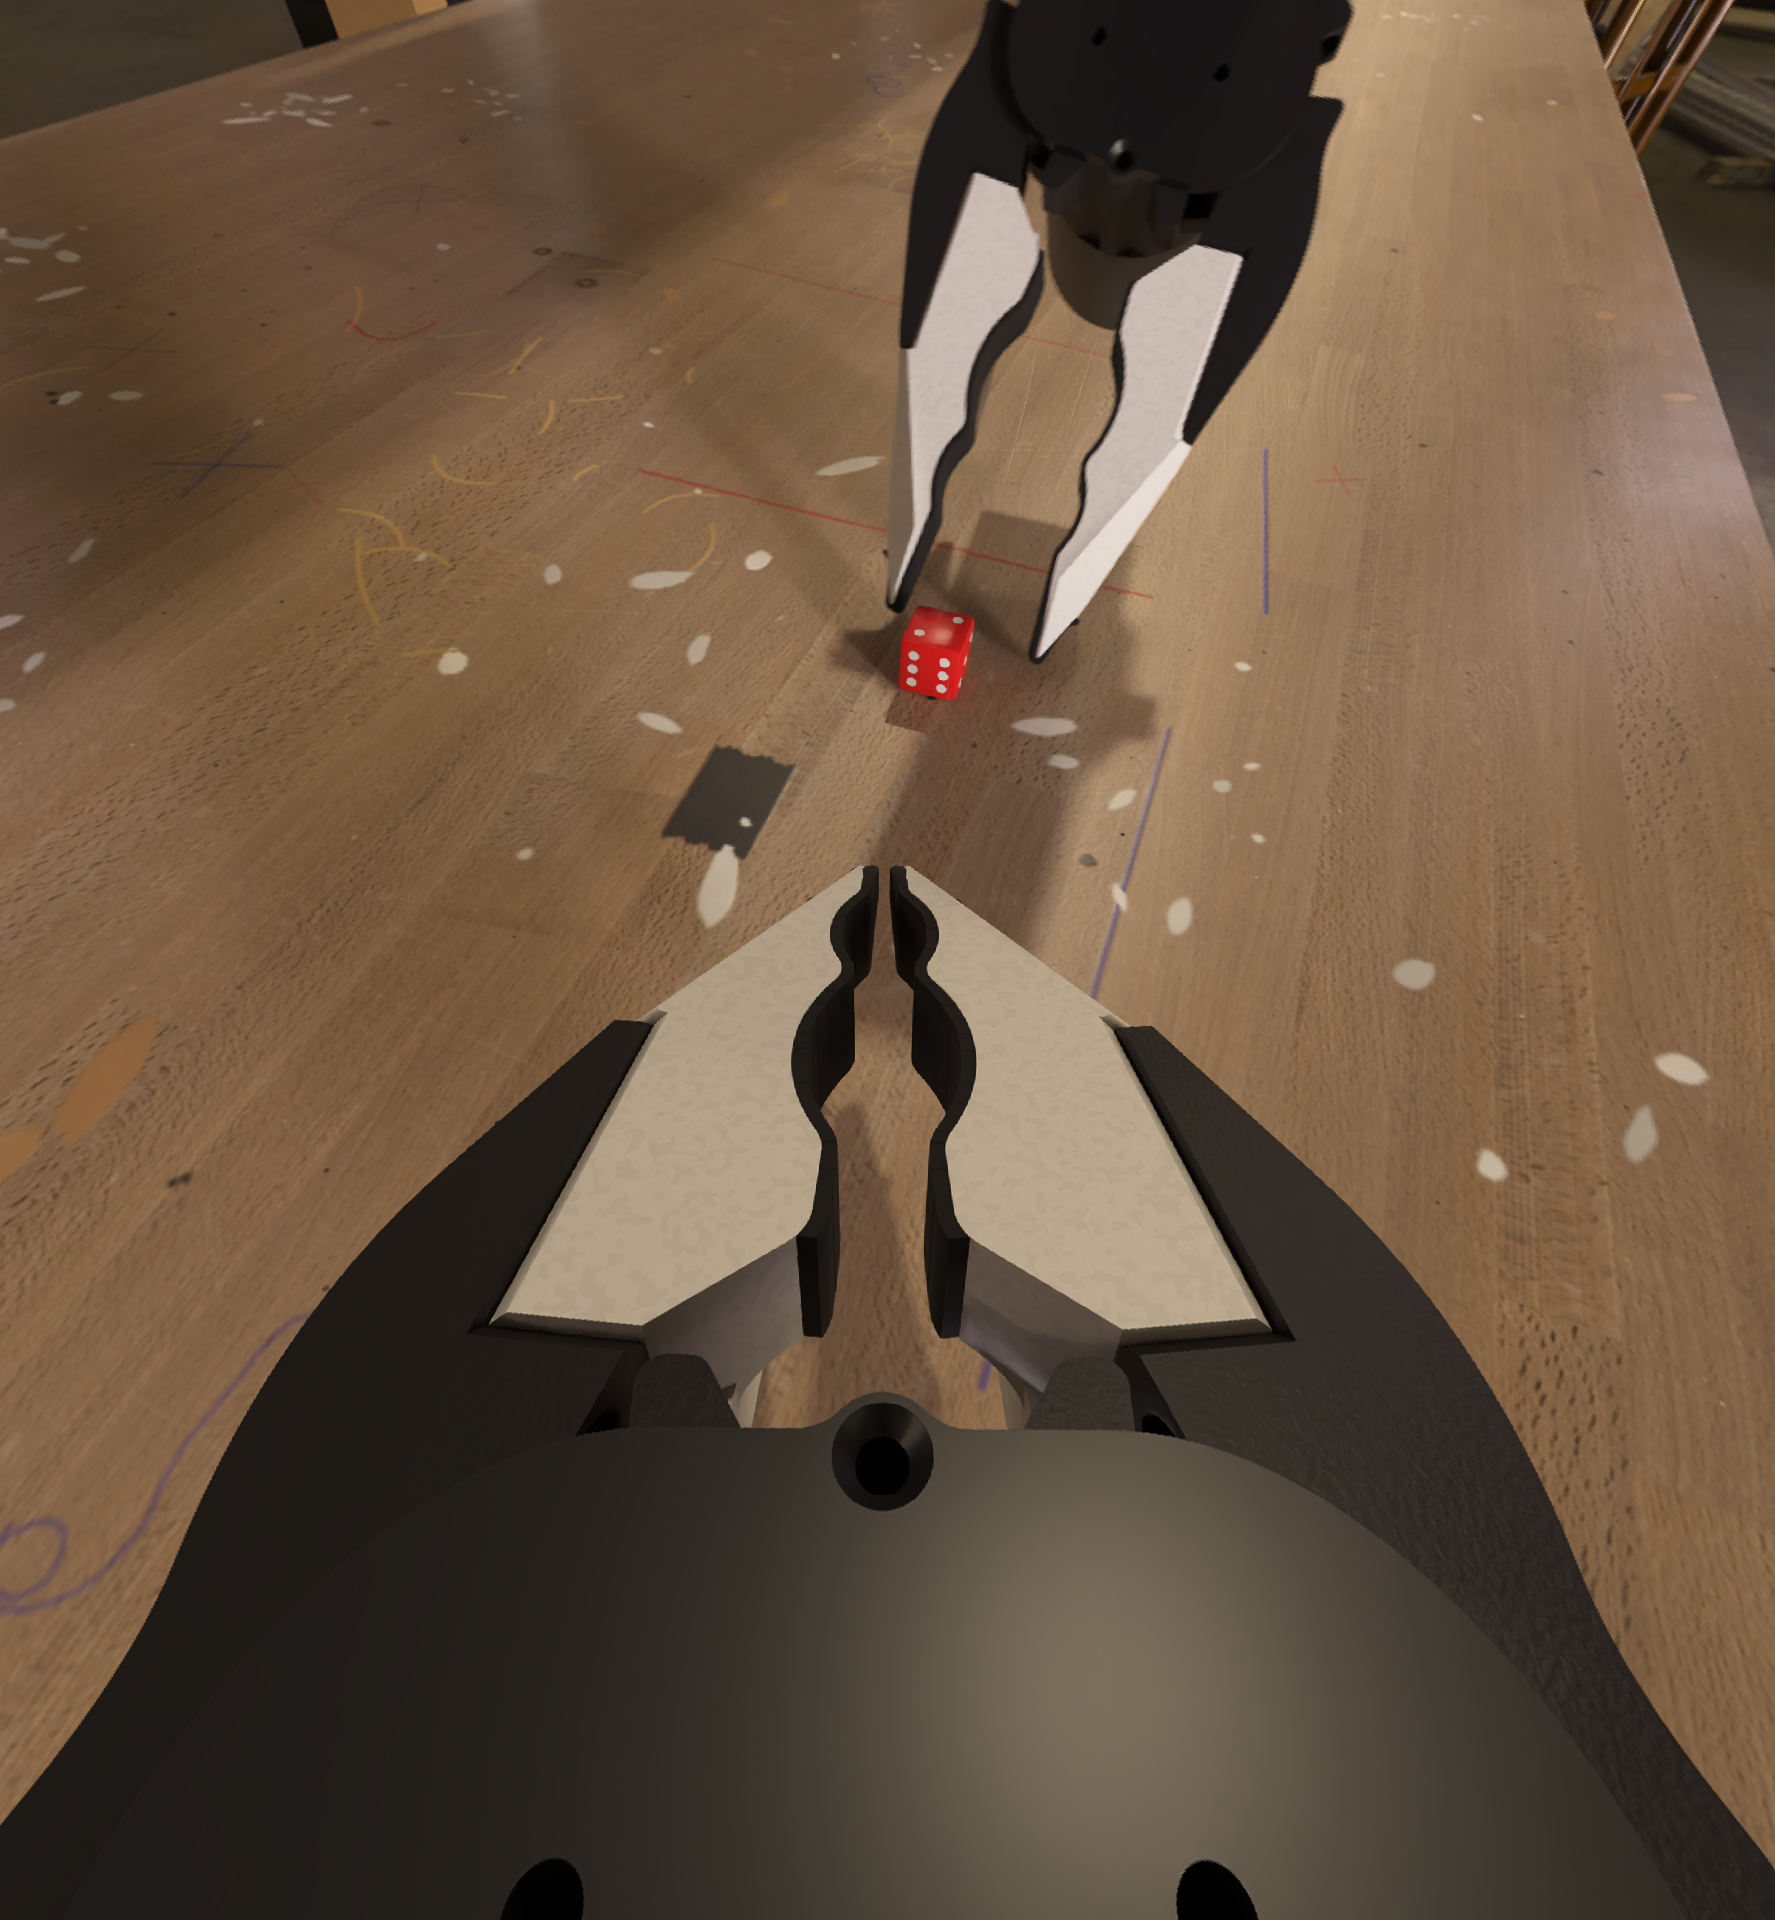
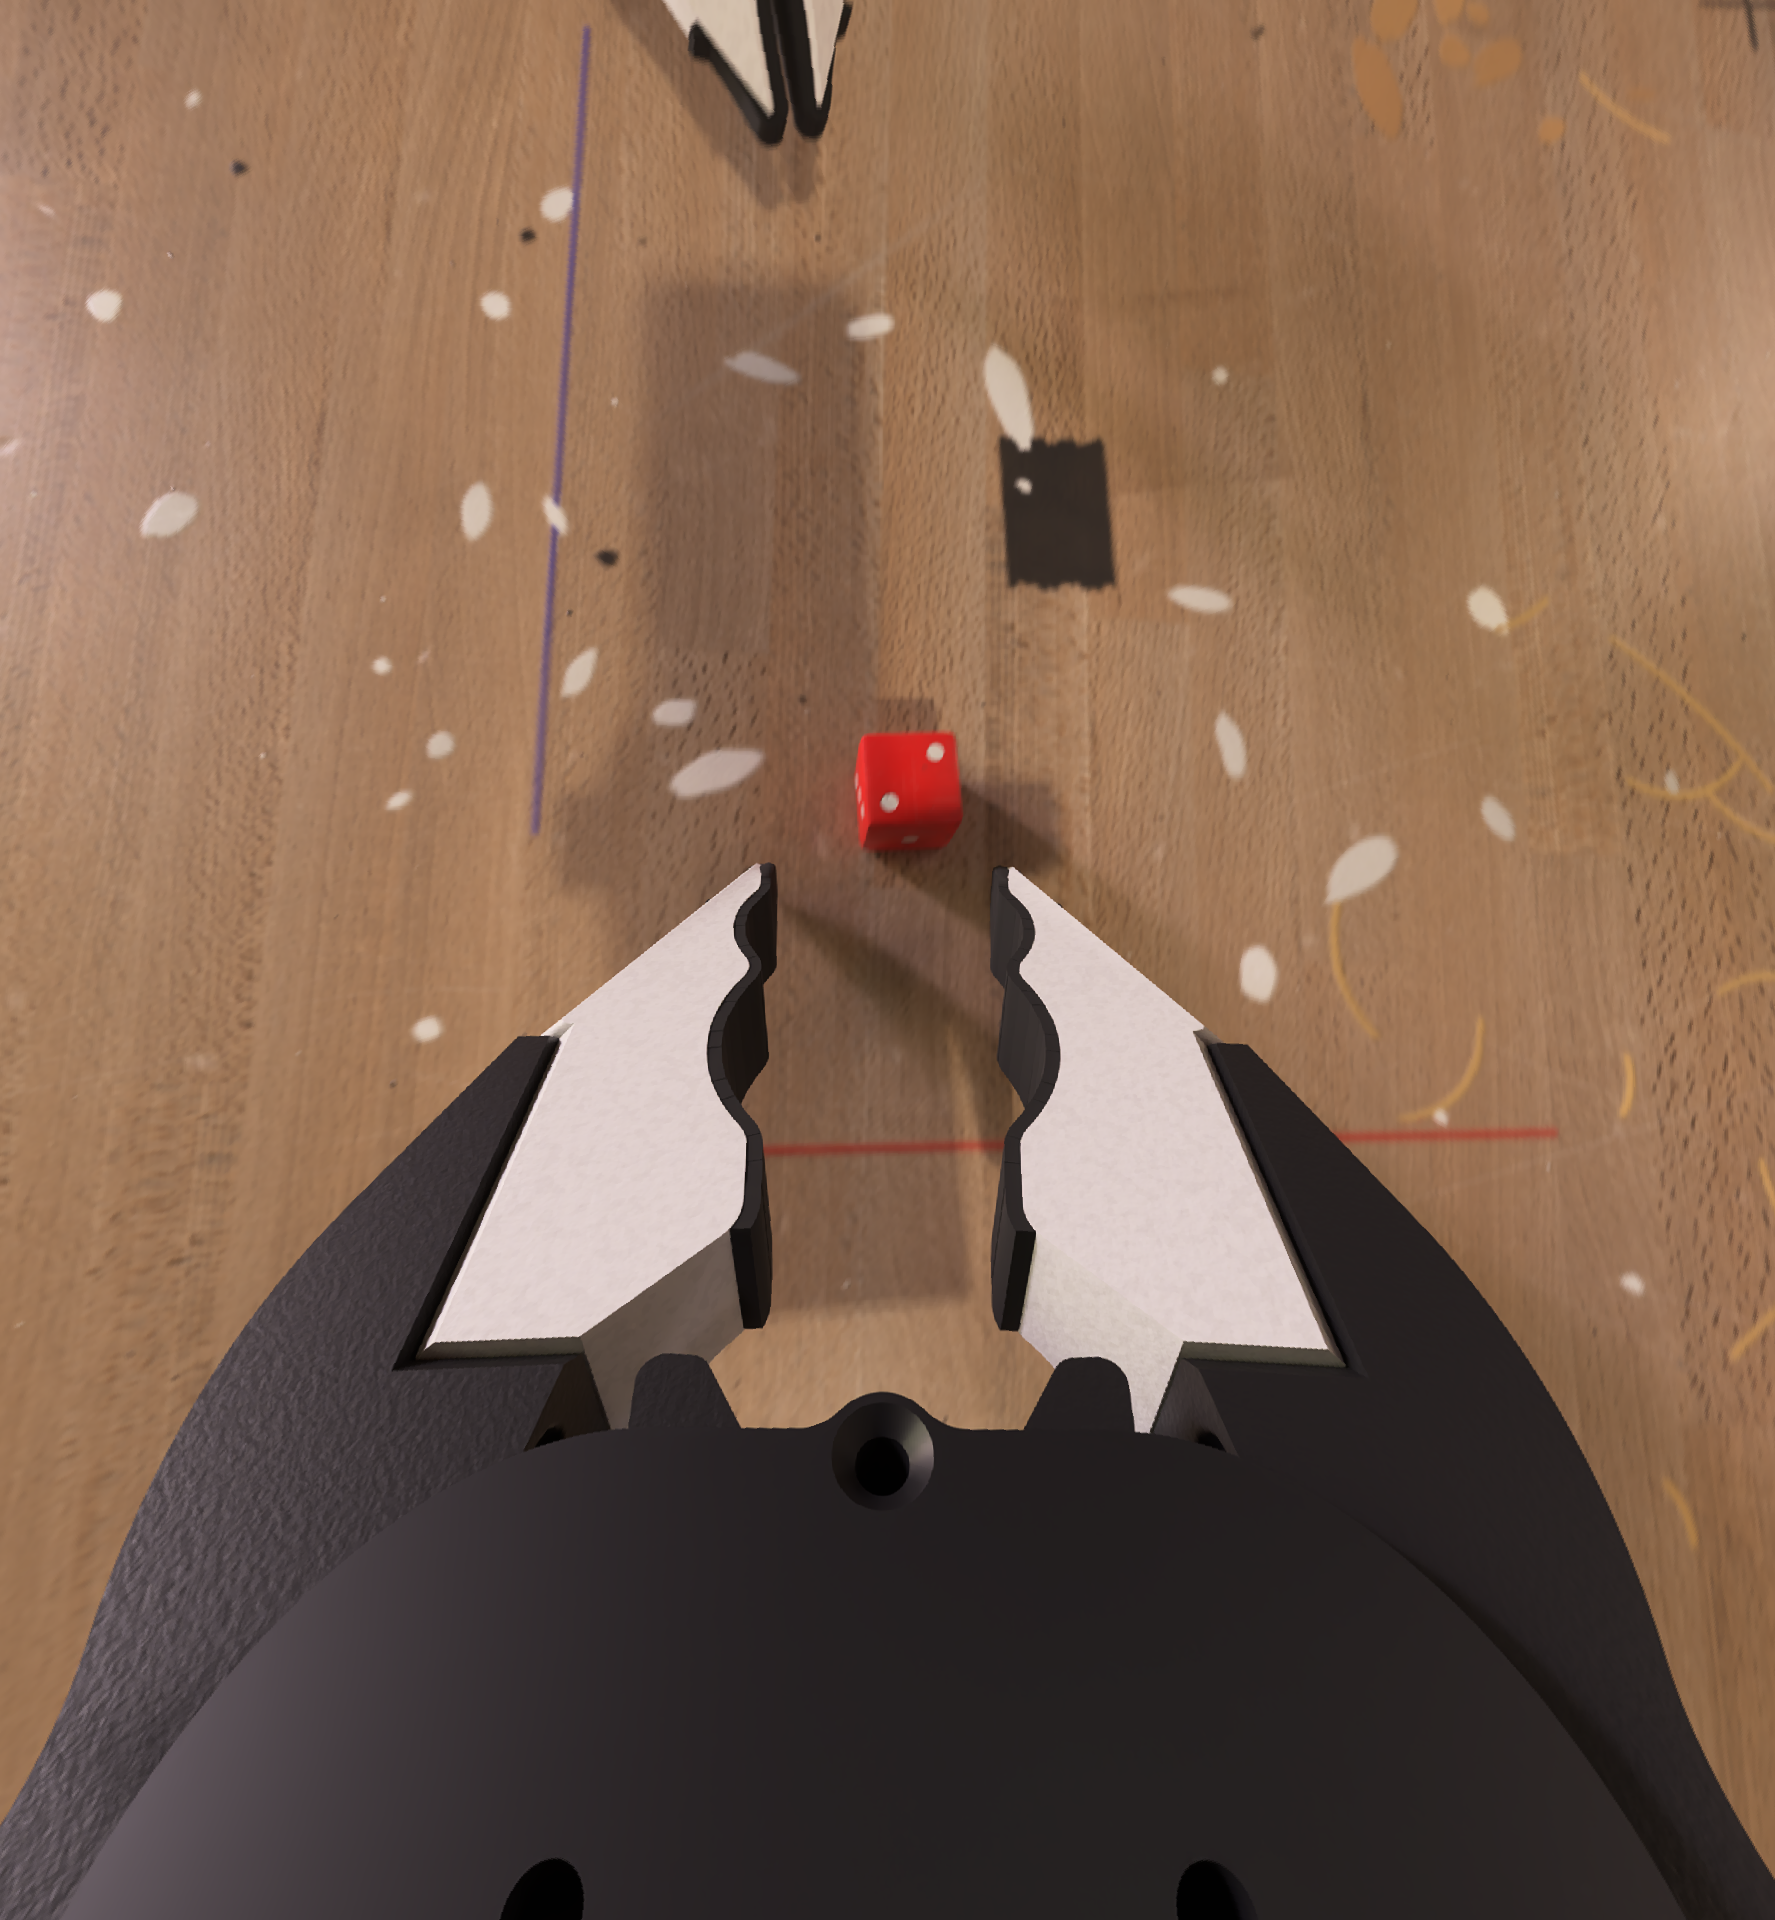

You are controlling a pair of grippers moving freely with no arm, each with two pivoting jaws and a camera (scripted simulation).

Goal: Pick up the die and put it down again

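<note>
1. On the wooden table, marked with pale paint flecks, pen lines and orange scribbles, the red die sat by itself, touched by neither gripper.
2. From the left wrist view, the left gripper lay low over the wood with its fingertips almost together, only a thin slit between them, and nothing held; the die was well ahead of it.
3. That same view showed the whole right gripper opposite, tilted down toward the table, its two white fingers spread apart; one fingertip stood just behind the die and the other off to its side, so the die lay at the mouth of the gap rather than between the pads.
4. Only this view showed the die's six-pip side face, the table's far edges and some dim furniture beyond them.
5. From the right wrist view, the right gripper was seen with its jaws parted and empty, the die just beyond the tips and roughly in line with the gap.
6. This view showed the die's upper face with two pips, a face hidden from the other camera.
7. It showed only the closed tips of the left gripper at the top edge.
8. A dark patch of tape lay between the die and those tips; it appeared in the left view too.
9. No container appeared in either view.
</note>
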